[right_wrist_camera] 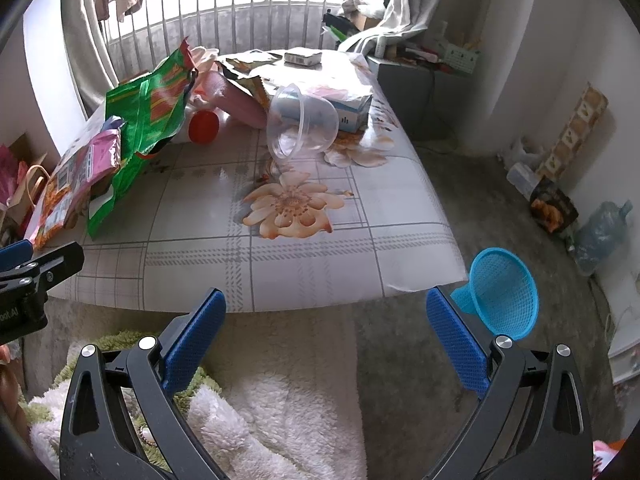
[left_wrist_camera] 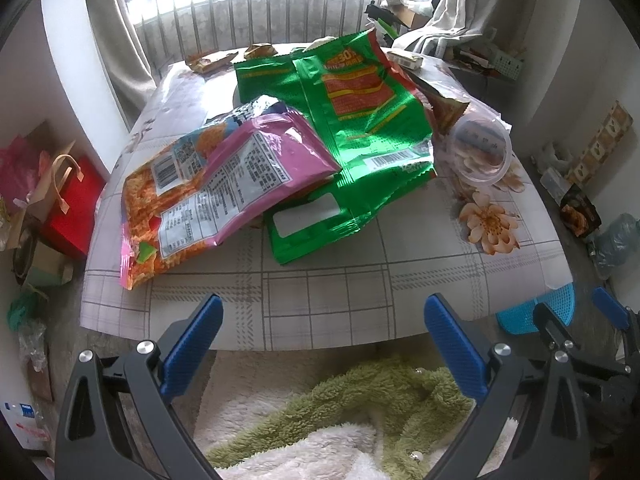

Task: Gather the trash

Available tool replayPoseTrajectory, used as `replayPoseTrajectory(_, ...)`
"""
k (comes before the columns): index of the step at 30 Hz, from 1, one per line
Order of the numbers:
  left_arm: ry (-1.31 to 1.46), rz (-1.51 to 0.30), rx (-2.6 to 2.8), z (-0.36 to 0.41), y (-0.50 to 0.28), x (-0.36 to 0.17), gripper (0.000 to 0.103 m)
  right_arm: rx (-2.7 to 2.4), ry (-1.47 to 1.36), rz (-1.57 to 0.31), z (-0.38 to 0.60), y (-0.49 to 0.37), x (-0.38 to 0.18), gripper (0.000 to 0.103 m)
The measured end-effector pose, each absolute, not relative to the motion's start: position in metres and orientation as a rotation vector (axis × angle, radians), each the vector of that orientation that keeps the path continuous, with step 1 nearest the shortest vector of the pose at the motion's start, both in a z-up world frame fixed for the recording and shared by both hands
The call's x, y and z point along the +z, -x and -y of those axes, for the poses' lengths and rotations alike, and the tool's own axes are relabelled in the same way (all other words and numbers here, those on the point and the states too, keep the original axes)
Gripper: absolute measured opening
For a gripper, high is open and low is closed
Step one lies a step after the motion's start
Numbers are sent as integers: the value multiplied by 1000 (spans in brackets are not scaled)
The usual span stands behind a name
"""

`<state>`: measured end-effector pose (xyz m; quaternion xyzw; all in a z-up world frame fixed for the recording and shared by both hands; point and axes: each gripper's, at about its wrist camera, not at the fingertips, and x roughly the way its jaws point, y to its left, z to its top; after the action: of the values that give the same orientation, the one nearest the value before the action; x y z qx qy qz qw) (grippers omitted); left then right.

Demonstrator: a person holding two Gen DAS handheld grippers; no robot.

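Snack wrappers lie piled on the table point(left_wrist_camera: 320, 292): a pink and orange bag point(left_wrist_camera: 224, 184) on a big green bag point(left_wrist_camera: 360, 120), with a brown wrapper point(left_wrist_camera: 444, 104) behind. A clear plastic tub point(left_wrist_camera: 480, 148) lies tipped on its side at the right; it also shows in the right wrist view point(right_wrist_camera: 300, 124), beside the green bag point(right_wrist_camera: 156, 112) and pink bag point(right_wrist_camera: 80, 176). My left gripper point(left_wrist_camera: 322, 344) is open and empty, short of the table's front edge. My right gripper point(right_wrist_camera: 324, 332) is open and empty, below the table edge point(right_wrist_camera: 320, 292).
A blue mesh basket point(right_wrist_camera: 504, 292) sits on the floor right of the table. Small wrappers point(left_wrist_camera: 212, 60) and a box point(right_wrist_camera: 302, 57) lie at the table's far end. A red-capped bottle point(right_wrist_camera: 202, 126) and tissue box point(right_wrist_camera: 352, 112) lie mid-table. Fluffy fabric point(right_wrist_camera: 280, 420) lies below the grippers. Bags point(left_wrist_camera: 60, 200) clutter the left floor.
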<state>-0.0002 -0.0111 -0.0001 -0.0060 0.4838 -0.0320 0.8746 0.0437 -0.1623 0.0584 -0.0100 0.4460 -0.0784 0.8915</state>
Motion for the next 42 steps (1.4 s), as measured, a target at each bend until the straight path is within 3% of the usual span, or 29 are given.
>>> replayPoseTrajectory(31, 15, -1024, -61, 11, -3, -4, 99, -152, -3, -935, 164, -45, 56, 97)
replayPoseTrajectory(42, 43, -904, -13, -17, -18, 10, 99, -60, -32, -898, 153, -64, 72, 97)
